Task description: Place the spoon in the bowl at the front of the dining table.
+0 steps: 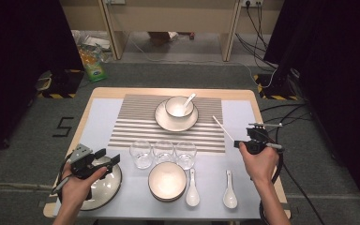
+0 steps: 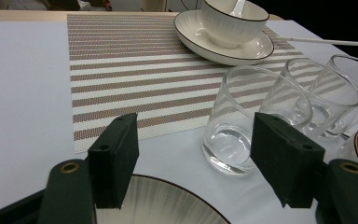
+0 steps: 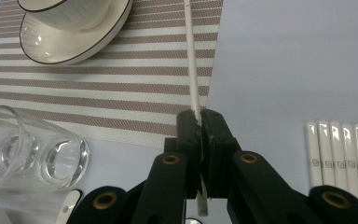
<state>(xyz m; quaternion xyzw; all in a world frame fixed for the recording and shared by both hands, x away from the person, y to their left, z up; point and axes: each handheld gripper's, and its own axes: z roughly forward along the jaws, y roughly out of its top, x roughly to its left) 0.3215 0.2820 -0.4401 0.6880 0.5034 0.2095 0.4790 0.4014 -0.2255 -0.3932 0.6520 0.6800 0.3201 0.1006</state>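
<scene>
High view: right hand-held gripper at surface's right edge, pinching a thin white chopstick; stick slants up-left w/ far tip over striped placemat corner.
Right gripper view: jaws pressed together on chopstick, short end pokes out below jaws. Five more white chopsticks lie side by side on surface, just right of jaws.
Left hand-held gripper: jaws spread, nothing between; hovers over dark-rimmed plate at front-left corner.
Left gripper view: three clear glasses in a row just past right jaw, apart from it.
Placemat centre: bowl on saucer, spoon in it.
Front: stacked bowls, two white soup spoons right of them.
</scene>
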